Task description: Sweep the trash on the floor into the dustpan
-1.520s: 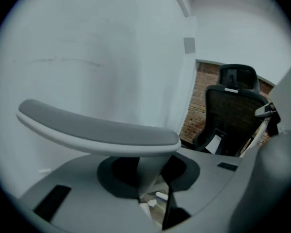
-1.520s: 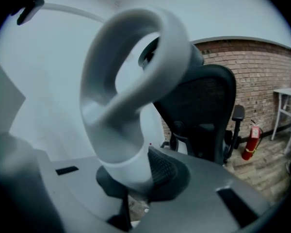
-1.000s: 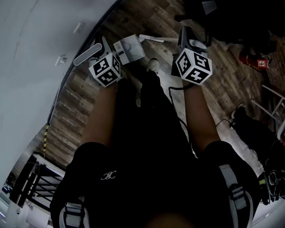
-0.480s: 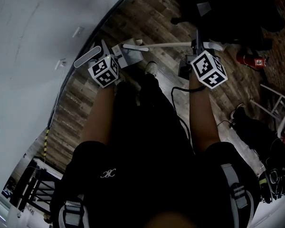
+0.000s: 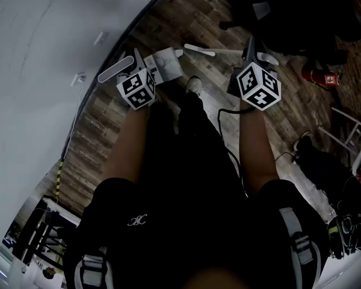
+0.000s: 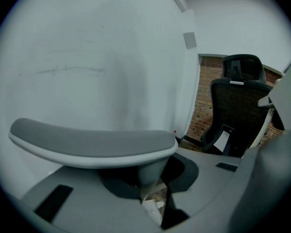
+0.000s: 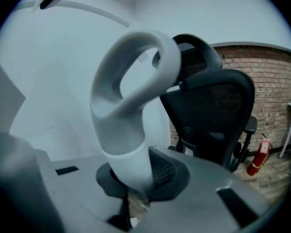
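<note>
Jaws: left gripper (image 6: 153,191) clamped on dustpan handle (image 6: 92,142) | right gripper (image 7: 131,198) clamped on broom handle (image 7: 131,96) | shirt logo (image 5: 138,221) unreadable

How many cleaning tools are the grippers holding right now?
2. The left gripper is shut on the grey-topped handle of the dustpan, near the white wall. The right gripper is shut on the looped white handle of the brush. No others show.

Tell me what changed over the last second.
The right gripper swung the broom out to the right, then partway back toward the dustpan. The left gripper kept holding the dustpan nearly in place. Neither grip changed.
</note>
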Available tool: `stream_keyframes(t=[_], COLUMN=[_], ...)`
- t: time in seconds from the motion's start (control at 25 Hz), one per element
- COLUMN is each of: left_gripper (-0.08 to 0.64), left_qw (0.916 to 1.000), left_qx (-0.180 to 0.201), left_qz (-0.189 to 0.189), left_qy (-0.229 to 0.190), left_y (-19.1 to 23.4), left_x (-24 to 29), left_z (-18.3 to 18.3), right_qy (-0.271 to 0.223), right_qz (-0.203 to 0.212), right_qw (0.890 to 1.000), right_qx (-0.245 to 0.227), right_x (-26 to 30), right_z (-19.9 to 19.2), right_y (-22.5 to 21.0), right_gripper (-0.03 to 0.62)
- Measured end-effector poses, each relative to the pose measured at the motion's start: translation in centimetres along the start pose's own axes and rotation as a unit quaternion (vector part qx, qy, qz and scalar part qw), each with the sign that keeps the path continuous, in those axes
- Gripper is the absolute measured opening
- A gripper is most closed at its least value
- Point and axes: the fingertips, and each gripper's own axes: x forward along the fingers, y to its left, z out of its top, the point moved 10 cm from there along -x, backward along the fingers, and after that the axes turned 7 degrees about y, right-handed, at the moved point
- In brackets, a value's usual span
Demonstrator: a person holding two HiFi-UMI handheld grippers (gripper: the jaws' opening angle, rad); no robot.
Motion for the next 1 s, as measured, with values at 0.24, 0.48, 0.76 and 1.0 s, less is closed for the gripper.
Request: stream_keyframes(t=[0.24, 0.48, 0.76, 1.0], left_gripper=[0.066, 0.066, 0.066, 0.066], left_qw=[0.9996, 0.9987, 0.9992, 0.9998], left_qx=[-0.003, 0.006, 0.014, 0.009], left_qz=[0.028, 0.051, 0.038, 0.016], left_qy=[-0.006, 0.002, 0.0, 0.002], left_y=[2.3, 4.8, 5.9, 7.5], left_x=[-0.8, -1.5, -1.3, -1.6], left_z=[0.7, 0.0, -0.3, -0.6], right_qy=[0.025, 0.04, 0.07, 0.096], right_qz=[0.032, 0.049, 0.091, 0.12], right_qw=[0.997, 0.996, 0.991, 0.988], right_qx=[-0.066, -0.069, -0.073, -0.004], right_x=[1.7, 2.4, 1.7, 1.0], right_z=[-2.7, -2.8, -3.8, -5.1], right_y=[3.6, 5.9, 11.4, 14.9], right_gripper=[0.046, 0.048, 0.058, 0.058])
